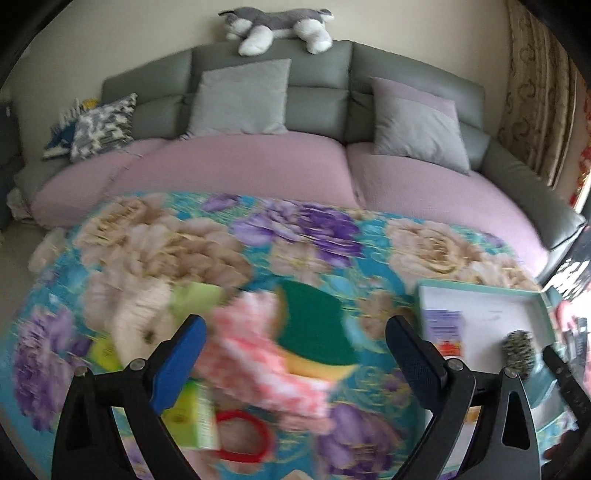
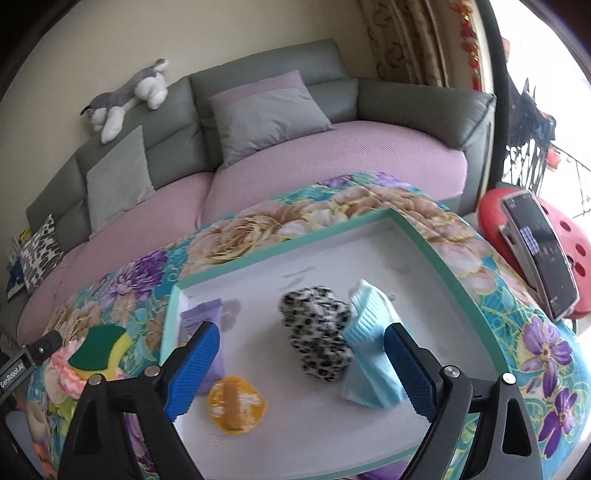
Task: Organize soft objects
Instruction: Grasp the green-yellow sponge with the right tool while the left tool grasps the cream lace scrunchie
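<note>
My left gripper (image 1: 295,339) is open above a pink fluffy cloth (image 1: 258,350) and a green-and-yellow sponge (image 1: 314,325) on the floral table cover (image 1: 184,240); the view is blurred. My right gripper (image 2: 301,354) is open and empty over a teal-rimmed white tray (image 2: 280,243). The tray holds a leopard-print scrunchie (image 2: 317,336), a light blue face mask (image 2: 369,354), a purple packet (image 2: 201,317) and an orange round puff (image 2: 236,408). The sponge also shows in the right wrist view (image 2: 99,350), left of the tray. The tray also shows in the left wrist view (image 1: 480,291).
A red ring (image 1: 247,435), a green-yellow box (image 1: 195,413) and a cream plush item (image 1: 136,317) lie near my left gripper. Behind the table stands a grey sofa (image 1: 258,55) with cushions and a plush dog (image 1: 277,26). A red stool (image 2: 569,236) with a phone (image 2: 539,247) is at right.
</note>
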Demonstrator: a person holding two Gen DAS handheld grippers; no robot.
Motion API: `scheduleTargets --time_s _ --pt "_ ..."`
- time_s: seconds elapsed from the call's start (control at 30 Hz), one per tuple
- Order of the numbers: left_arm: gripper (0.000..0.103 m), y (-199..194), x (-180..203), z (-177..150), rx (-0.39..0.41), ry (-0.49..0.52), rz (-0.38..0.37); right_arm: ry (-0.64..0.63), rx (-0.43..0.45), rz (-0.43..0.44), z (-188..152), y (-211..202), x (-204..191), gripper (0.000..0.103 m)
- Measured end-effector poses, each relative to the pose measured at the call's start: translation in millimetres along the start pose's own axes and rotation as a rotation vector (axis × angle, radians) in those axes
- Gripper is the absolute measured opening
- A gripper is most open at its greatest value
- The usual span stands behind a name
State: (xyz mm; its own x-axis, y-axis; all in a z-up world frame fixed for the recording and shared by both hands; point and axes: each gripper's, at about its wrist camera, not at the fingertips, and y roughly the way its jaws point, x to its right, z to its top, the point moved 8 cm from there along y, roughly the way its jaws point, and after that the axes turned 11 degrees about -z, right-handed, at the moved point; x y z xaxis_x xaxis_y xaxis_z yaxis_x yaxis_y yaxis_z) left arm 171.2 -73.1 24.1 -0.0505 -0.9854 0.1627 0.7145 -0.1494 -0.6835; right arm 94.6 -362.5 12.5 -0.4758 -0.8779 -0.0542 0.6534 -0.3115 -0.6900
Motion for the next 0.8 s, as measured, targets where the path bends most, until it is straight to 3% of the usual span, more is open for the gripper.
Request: scheduleTargets --time_s 0.07,0.17,0.5,0.8 --pt "0.098 -7.3 -20.8 3.1 0.014 0.01 0.075 -0.018 0.011 0.001 0.6 -3.4 -11.2 0.092" --pt "0.098 -16.9 -50.6 4.4 0.035 -0.043 0.114 -0.038 0.01 0.039 -1.0 -5.5 -32.0 0.092" --pt "0.098 -27.3 -116.0 -8.4 0.038 -0.166 0.136 -0.171 -0.025 0.161 -29.2 -9.0 -116.9 0.092" --pt "0.098 -37.3 -167.4 -21.8 0.018 -0.259 0.15 -0.287 -0.057 0.209 -62.9 -7.6 -171.3 0.092"
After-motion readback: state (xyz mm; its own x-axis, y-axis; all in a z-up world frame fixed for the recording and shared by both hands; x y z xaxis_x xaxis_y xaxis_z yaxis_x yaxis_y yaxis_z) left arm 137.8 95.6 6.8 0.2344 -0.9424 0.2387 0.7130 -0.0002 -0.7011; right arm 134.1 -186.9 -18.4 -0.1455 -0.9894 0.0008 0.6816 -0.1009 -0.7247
